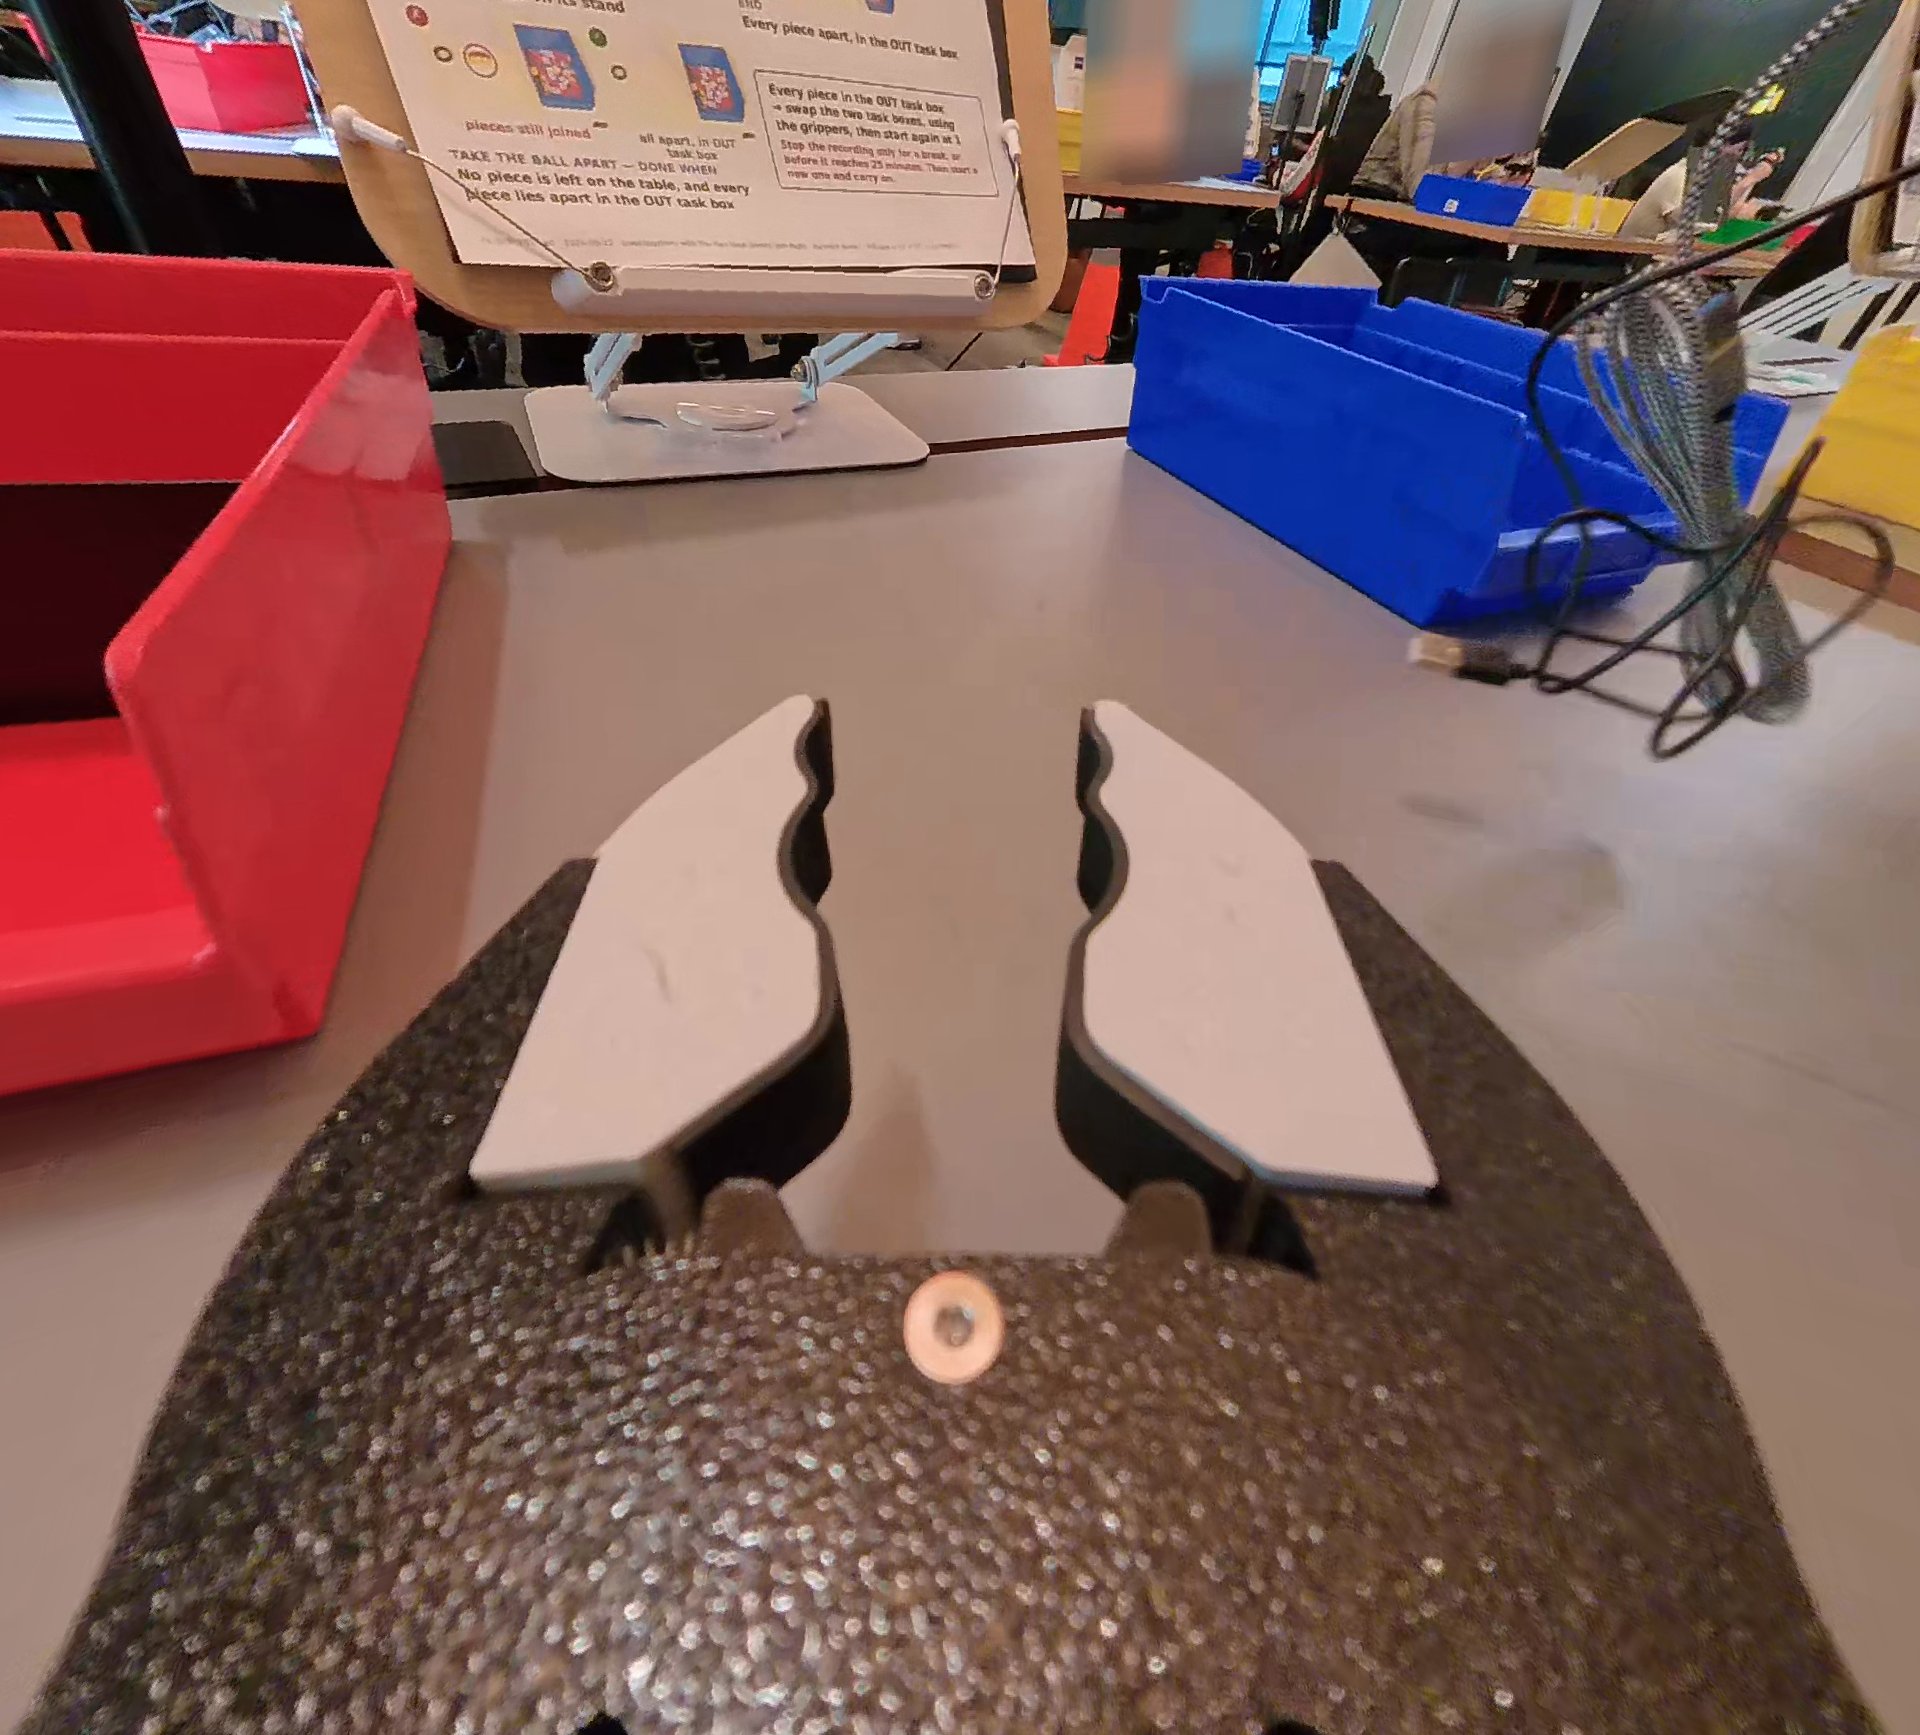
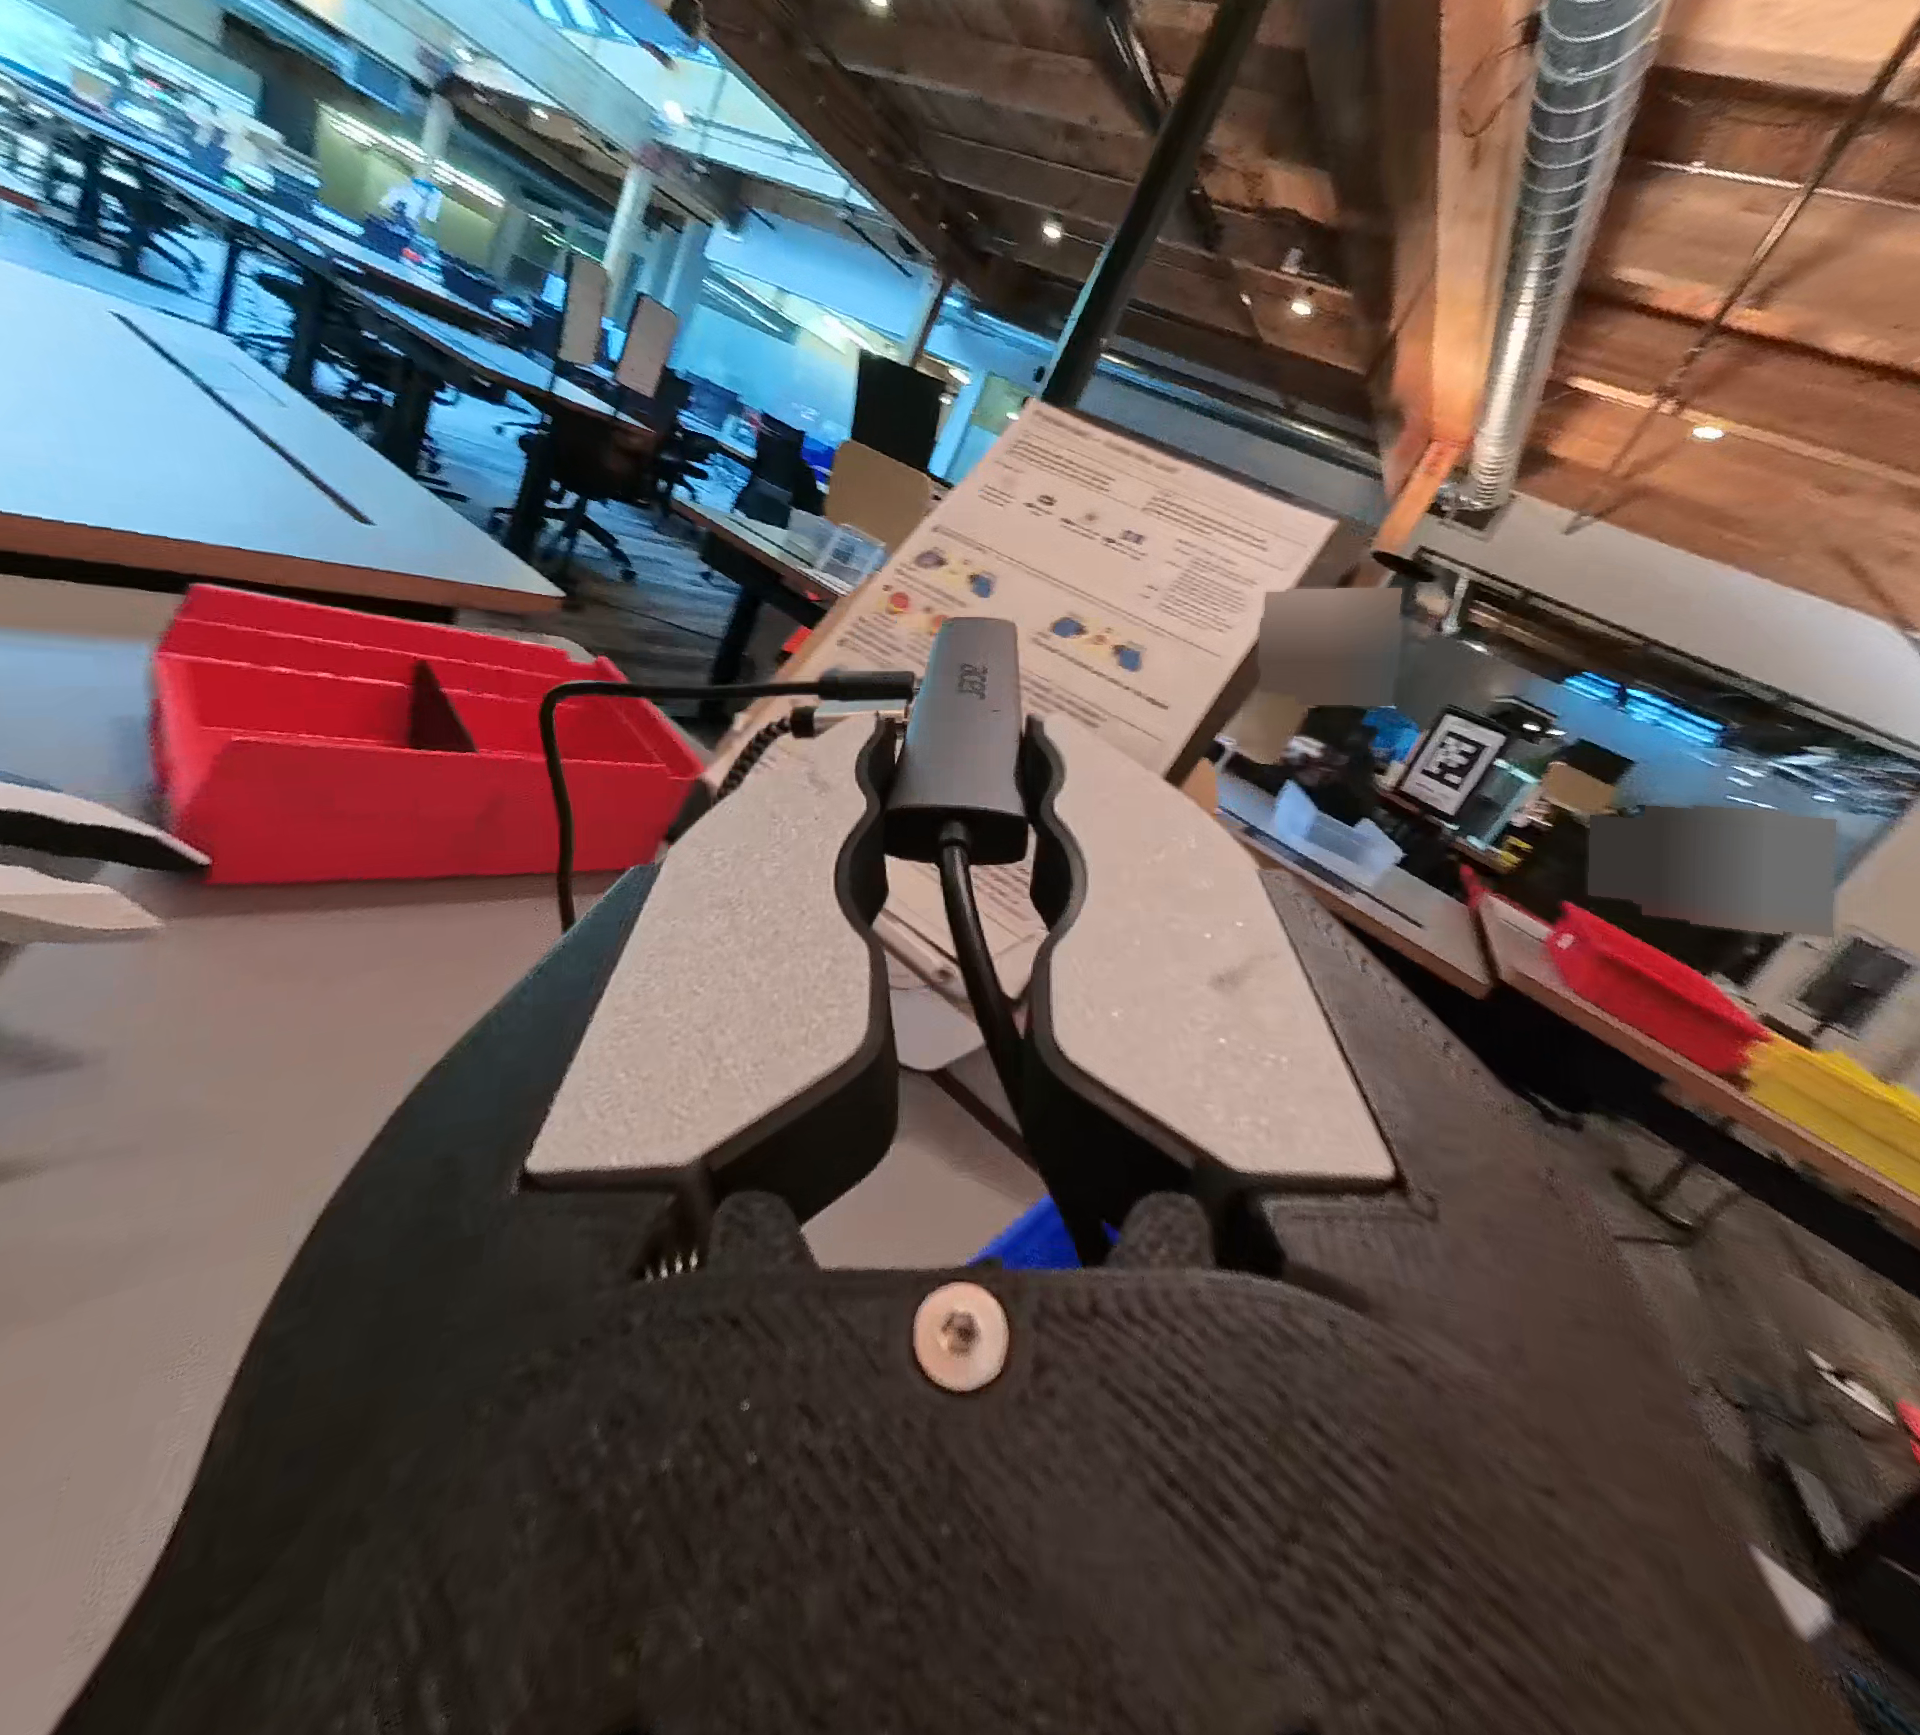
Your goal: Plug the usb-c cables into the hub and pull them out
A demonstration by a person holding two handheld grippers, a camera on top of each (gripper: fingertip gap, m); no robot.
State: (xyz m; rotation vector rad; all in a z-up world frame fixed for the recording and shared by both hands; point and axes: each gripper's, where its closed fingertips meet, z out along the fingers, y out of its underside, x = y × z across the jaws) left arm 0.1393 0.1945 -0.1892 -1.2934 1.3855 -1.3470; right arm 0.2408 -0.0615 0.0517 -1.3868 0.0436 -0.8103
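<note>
My right gripper (image 2: 956,740) is shut on a dark grey hub (image 2: 961,740) and holds it up in the air, tilted. Its own black lead (image 2: 982,958) runs back between the fingers. Two cables are plugged into the hub's left side: a thin black cable (image 2: 665,693) and a braided cable (image 2: 753,745). In the left wrist view these cables (image 1: 1704,480) hang down at the right in loops, and a loose plug end (image 1: 1455,655) lies on the table. My left gripper (image 1: 951,729) is open and empty, low over the grey table (image 1: 935,563).
A red bin (image 1: 208,646) stands close on the left and also shows in the right wrist view (image 2: 416,760). A blue bin (image 1: 1382,438) stands at the right rear. An instruction sheet on a stand (image 1: 717,127) is straight ahead. A yellow bin (image 1: 1870,438) is far right. The left gripper's tips are roughly 35 cm from the right gripper's.
</note>
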